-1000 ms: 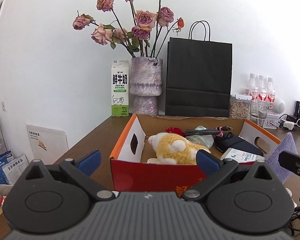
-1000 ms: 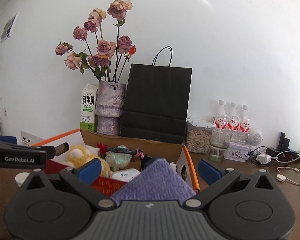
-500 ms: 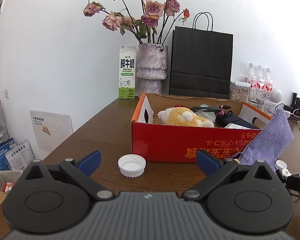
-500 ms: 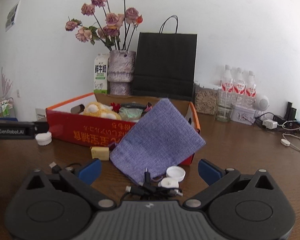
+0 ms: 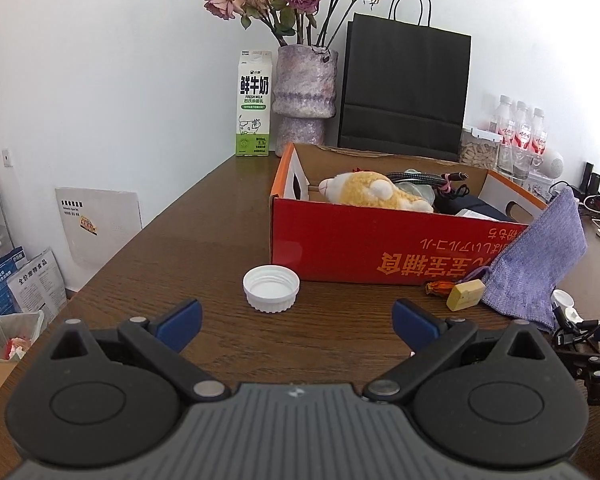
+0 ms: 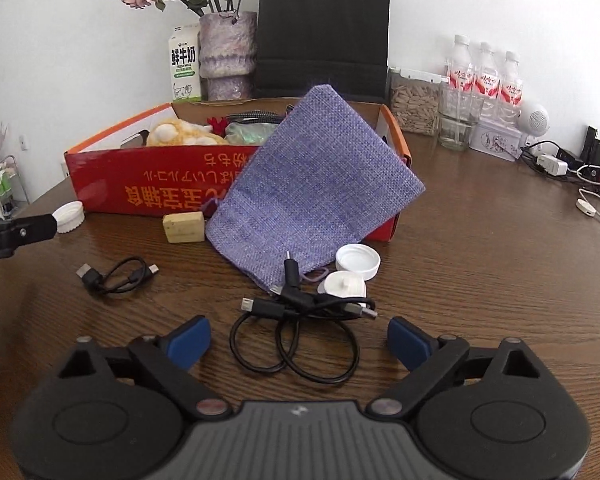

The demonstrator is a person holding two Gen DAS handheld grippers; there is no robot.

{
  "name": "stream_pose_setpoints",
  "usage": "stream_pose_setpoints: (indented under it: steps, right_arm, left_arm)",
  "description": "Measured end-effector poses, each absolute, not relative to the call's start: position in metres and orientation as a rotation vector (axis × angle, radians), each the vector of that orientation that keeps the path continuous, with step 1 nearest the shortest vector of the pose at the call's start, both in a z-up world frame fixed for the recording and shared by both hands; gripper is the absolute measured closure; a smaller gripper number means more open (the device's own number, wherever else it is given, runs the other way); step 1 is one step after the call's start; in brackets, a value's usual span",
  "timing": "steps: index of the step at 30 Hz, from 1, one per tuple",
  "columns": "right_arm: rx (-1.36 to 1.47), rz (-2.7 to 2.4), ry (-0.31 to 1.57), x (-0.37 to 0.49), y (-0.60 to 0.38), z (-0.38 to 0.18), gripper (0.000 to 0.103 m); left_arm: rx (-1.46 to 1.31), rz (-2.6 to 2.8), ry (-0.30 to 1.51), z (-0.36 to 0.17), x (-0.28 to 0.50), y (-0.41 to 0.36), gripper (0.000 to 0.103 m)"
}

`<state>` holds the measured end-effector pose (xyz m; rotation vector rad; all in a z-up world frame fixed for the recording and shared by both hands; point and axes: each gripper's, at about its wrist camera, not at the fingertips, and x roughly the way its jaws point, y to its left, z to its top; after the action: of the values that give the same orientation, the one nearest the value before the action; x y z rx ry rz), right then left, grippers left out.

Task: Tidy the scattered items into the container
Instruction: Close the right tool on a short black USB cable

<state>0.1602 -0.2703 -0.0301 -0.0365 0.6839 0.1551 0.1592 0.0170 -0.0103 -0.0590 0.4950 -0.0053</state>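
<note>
The red box (image 6: 236,184) waits. Both the left gripper (image 5: 296,318) and right gripper (image 6: 299,338) are wide apart, holding nothing. The looped black cable (image 6: 300,344) could slip out because it is thin.

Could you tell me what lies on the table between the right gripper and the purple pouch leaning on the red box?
In the right wrist view, a tangle of black cables lies between the right gripper and the purple pouch, with two white caps alongside.

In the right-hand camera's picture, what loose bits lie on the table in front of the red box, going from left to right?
White cap → small black cable → wooden block → purple pouch leaning on the red box → open white lid.
</note>
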Motion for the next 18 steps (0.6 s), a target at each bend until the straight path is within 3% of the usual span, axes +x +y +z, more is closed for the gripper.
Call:
stream_pose_setpoints:
  steps: [1, 2, 5, 18]
  right_arm:
    - [-0.036, 0.16, 0.676, 0.16, -0.27, -0.03, 0.021]
    - [-0.039, 0.166, 0.664, 0.159, -0.269, -0.029, 0.037]
    - [-0.031, 0.188, 0.644, 0.153, -0.27, -0.027, 0.068]
    - [-0.024, 0.241, 0.569, 0.135, -0.267, -0.018, 0.078]
  left_arm:
    - [-0.065, -0.008, 0.5, -0.01, 0.16, 0.018, 0.0]
    - [-0.069, -0.009, 0.506, -0.011, 0.161, 0.018, 0.0]
    - [-0.08, -0.015, 0.529, -0.012, 0.164, 0.02, 0.0]
    - [-0.028, -0.04, 0.535, -0.013, 0.163, 0.007, 0.0]
